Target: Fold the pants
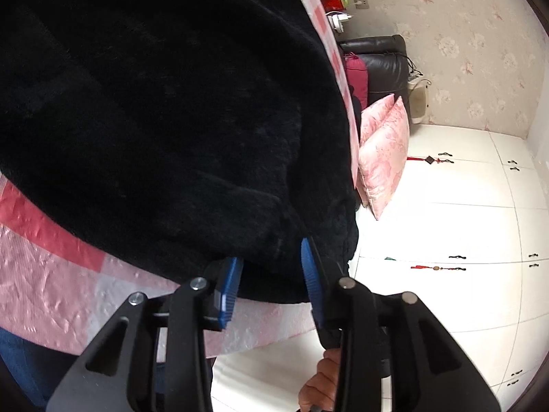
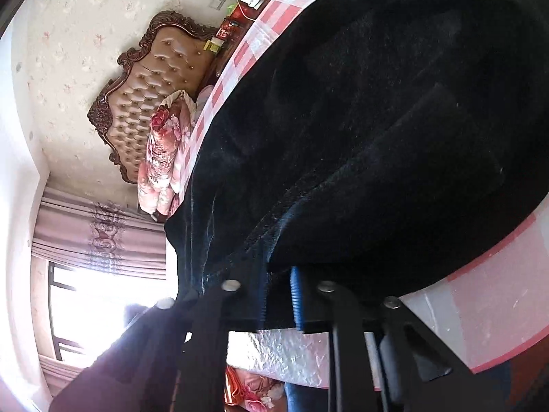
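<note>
Left wrist view: left gripper (image 1: pixel 271 276) fingers wide around black pants (image 1: pixel 164 110); pink pillows (image 1: pixel 382 151) beyond.

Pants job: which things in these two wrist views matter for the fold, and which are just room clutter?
Part of the job:
- black pants
- left gripper, fingers apart at the hem
- right gripper, gripping the pants edge
- checkered bed cover under them

Lying about:
- pink pillows
- floral quilt
- tufted headboard
- dark chair

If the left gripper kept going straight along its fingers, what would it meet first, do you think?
The left gripper is open and would almost at once meet the black pants, whose edge already lies between its fingers on the pink checked cover.
</note>
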Demonstrator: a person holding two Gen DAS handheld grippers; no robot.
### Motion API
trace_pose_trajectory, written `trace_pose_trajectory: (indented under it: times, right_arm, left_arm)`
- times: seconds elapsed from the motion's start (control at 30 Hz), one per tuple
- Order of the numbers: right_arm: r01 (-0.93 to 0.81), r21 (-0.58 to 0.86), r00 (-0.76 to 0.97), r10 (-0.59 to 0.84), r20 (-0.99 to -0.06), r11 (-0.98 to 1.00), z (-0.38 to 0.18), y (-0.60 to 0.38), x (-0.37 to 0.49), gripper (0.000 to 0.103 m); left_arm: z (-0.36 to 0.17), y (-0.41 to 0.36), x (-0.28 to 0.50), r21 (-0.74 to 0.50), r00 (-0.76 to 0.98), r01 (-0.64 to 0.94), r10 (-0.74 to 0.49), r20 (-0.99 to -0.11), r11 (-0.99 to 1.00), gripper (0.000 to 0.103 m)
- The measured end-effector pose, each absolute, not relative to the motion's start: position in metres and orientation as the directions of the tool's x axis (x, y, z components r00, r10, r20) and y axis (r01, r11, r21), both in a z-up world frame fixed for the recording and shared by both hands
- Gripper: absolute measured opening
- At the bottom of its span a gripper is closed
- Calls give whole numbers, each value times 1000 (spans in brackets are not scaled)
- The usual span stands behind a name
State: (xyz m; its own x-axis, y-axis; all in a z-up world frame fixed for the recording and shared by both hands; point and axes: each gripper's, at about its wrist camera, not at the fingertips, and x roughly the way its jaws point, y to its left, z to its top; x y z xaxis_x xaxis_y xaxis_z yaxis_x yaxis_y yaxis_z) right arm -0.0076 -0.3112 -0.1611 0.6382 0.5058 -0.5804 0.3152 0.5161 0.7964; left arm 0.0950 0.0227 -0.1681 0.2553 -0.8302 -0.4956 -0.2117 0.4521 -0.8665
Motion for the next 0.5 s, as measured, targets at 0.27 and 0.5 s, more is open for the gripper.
trace_pose_trajectory:
  times: [0.27,0.5]
  right_arm:
    - [267,792,650,503,-569,549,-139,-312,-17,8]
    - [269,764,626,496,-602,587,-139,-309,-36,8]
  left_arm:
    - [-141,23,88,-864,294,-131,-813,-502,486,6]
    - [-144,27,69,-845,270,-127,-802,-533,520,5]
